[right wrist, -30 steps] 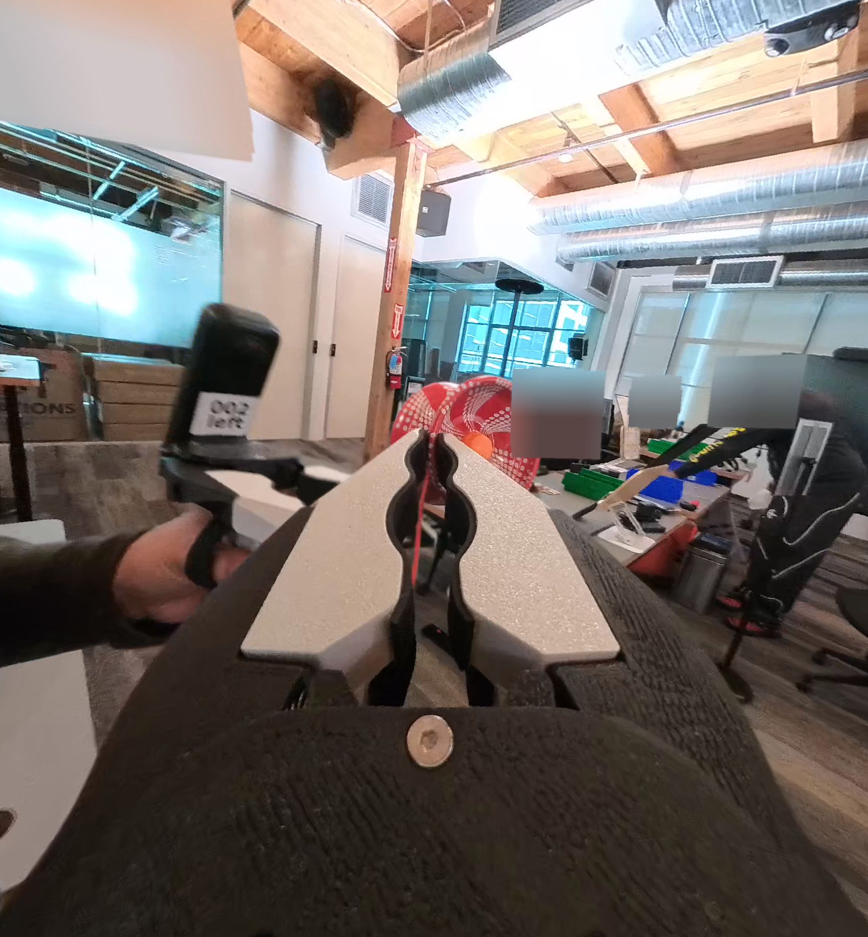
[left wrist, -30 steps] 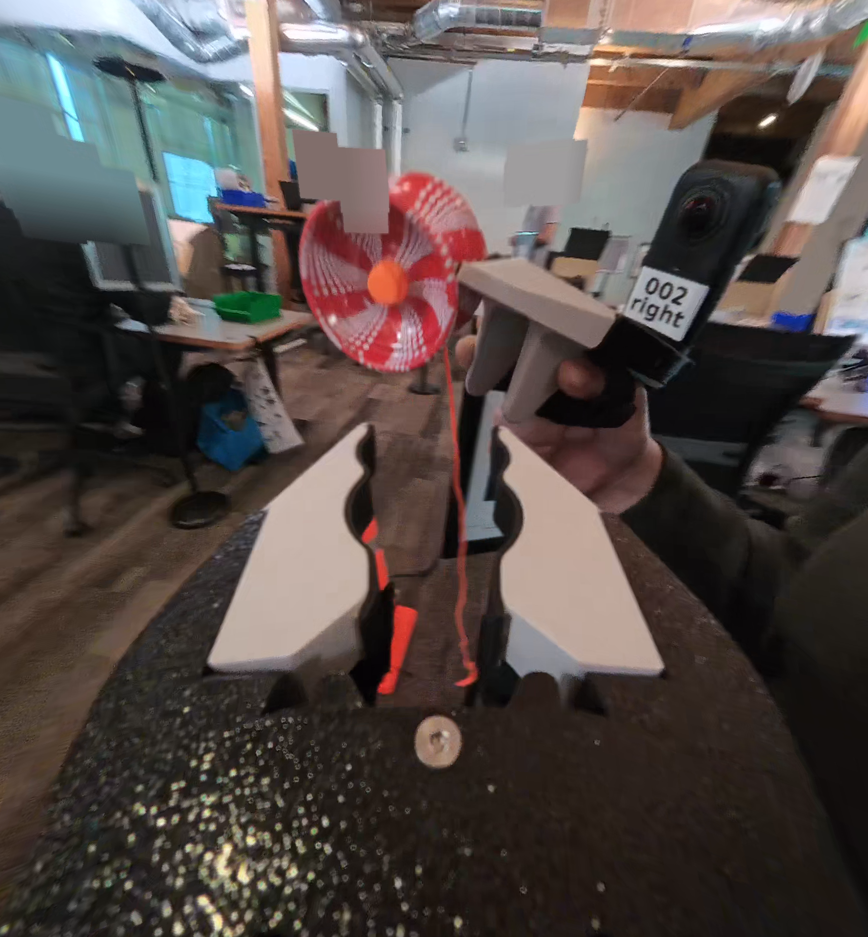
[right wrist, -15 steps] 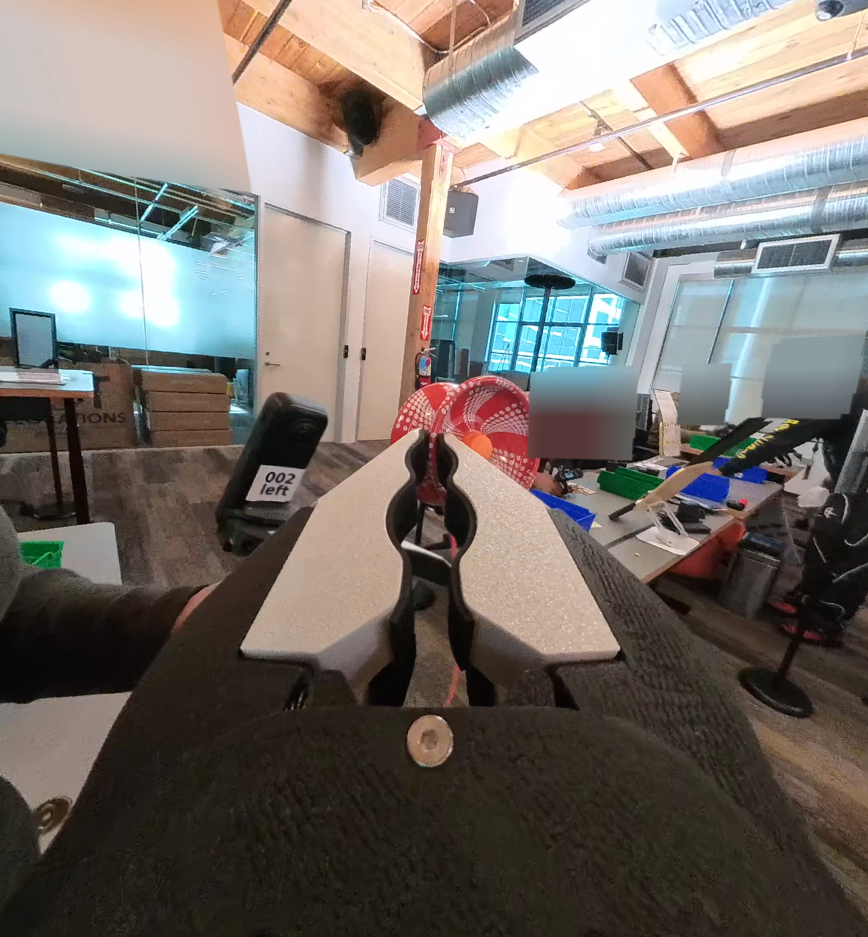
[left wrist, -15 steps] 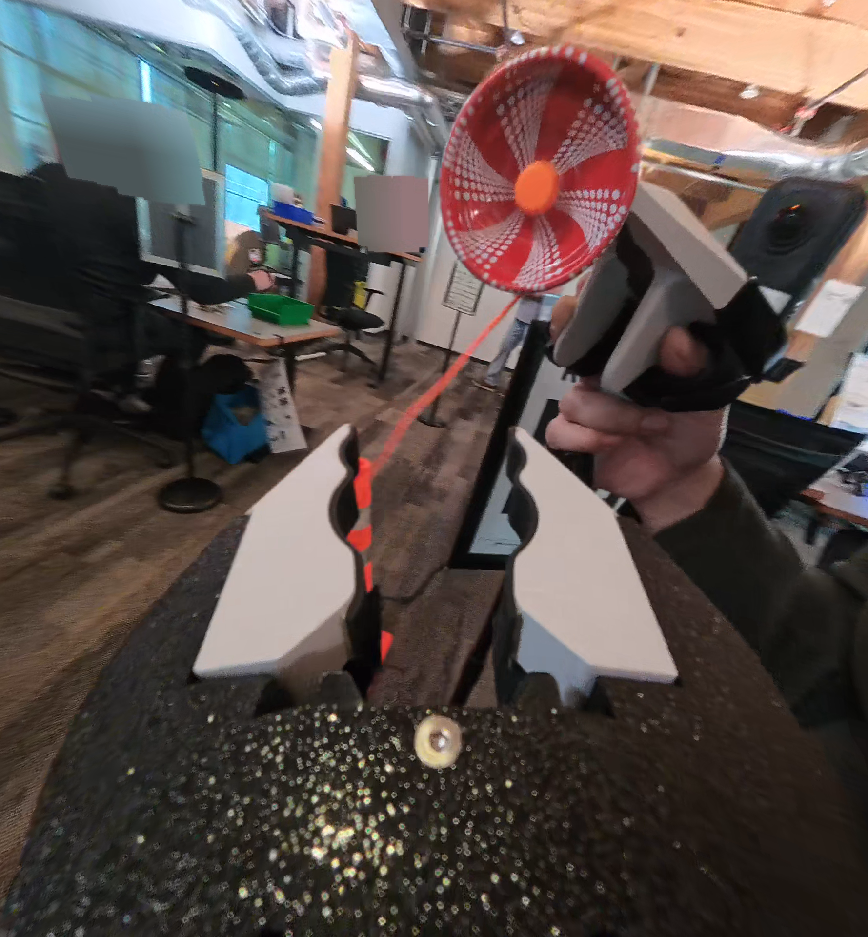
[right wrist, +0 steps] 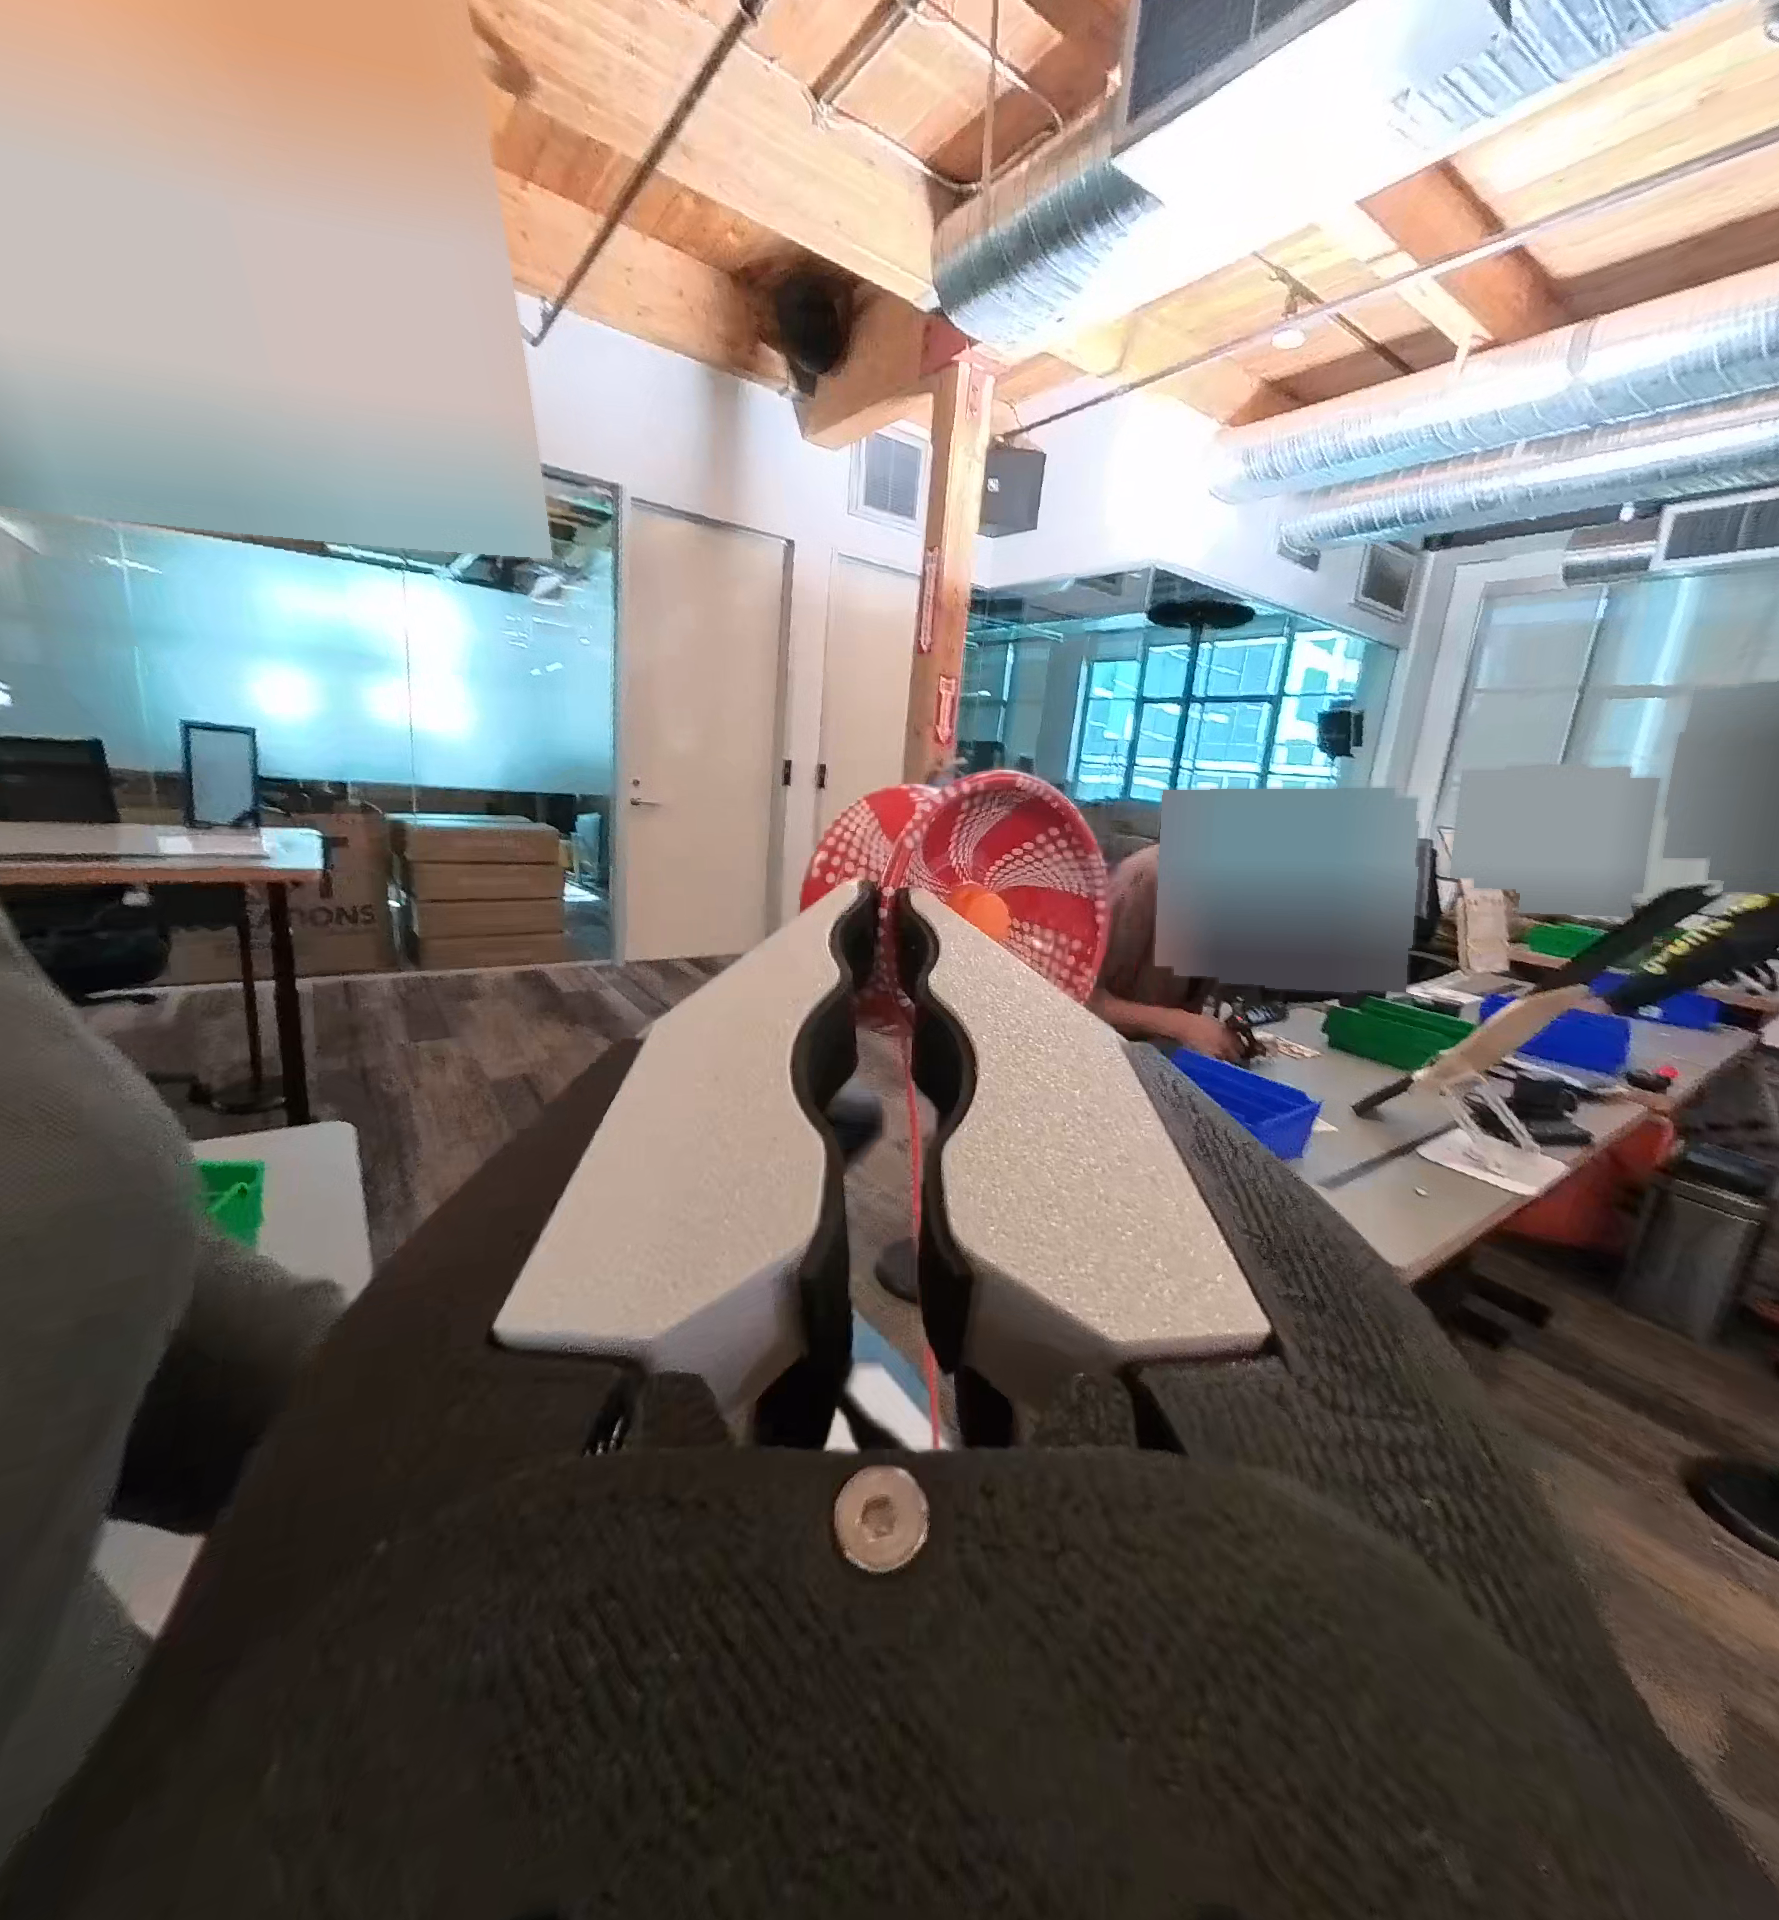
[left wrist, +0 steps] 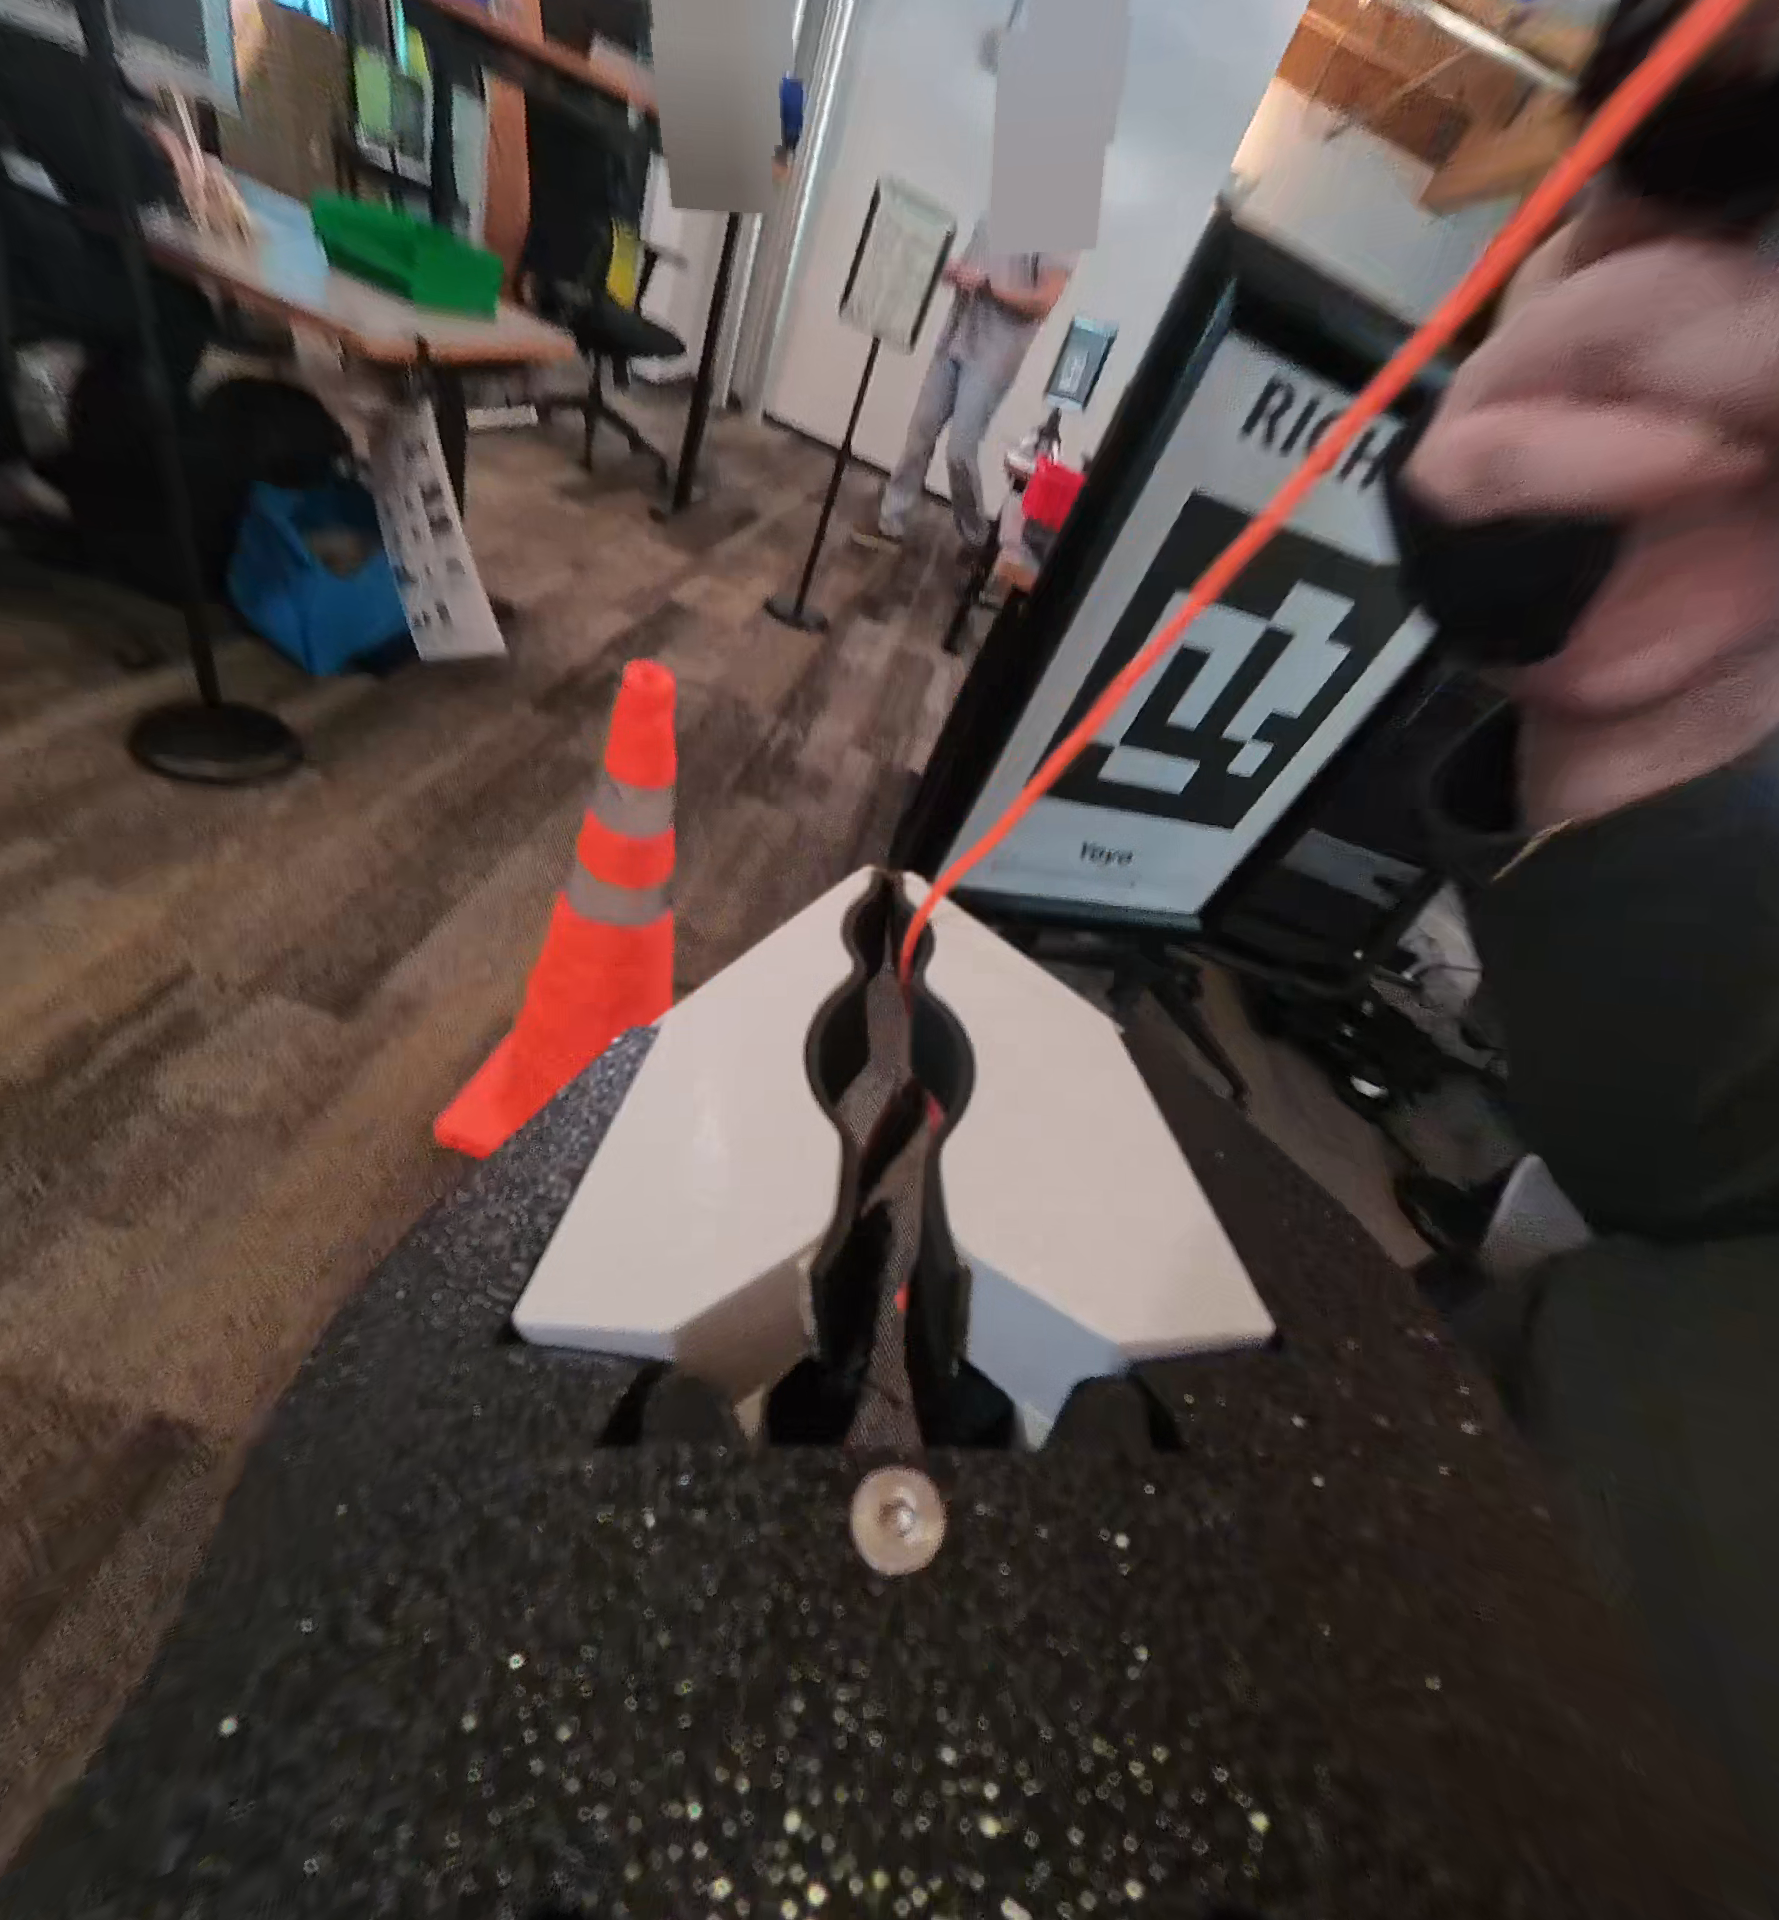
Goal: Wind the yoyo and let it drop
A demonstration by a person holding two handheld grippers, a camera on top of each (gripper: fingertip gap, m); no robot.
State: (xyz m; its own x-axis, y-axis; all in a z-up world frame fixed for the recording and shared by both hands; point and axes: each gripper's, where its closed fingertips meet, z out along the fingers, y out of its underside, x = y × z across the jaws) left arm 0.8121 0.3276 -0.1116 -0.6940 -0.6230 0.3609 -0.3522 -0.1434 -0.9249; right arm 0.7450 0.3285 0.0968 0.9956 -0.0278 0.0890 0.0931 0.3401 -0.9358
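A red yoyo (right wrist: pixel 1010 862) with white dots and an orange hub sits at the tips of my right gripper (right wrist: pixel 890 896). That gripper is shut, with its tips in the groove between the yoyo's two halves. The orange string (right wrist: pixel 911 1195) runs back between its fingers. In the left wrist view my left gripper (left wrist: pixel 890 881) is shut on the string (left wrist: pixel 1228 561). From there the string rises taut to the upper right, past the hand (left wrist: pixel 1643 416) holding the right gripper. The yoyo is out of the left wrist view.
An orange traffic cone (left wrist: pixel 615 914) stands on the floor just left of the left gripper. A framed marker board (left wrist: pixel 1207 644) stands ahead, with a person (left wrist: pixel 978 343) behind. A desk (right wrist: pixel 1467 1195) with blue and green bins is on the right, and a stand base (right wrist: pixel 1778 1496) near it. Left tips to right tips: about 20 cm.
My left gripper was open with the string loose between its fingers; it has shut on the string and swung down and away, pulling the string taut. My right gripper stayed shut on the yoyo.
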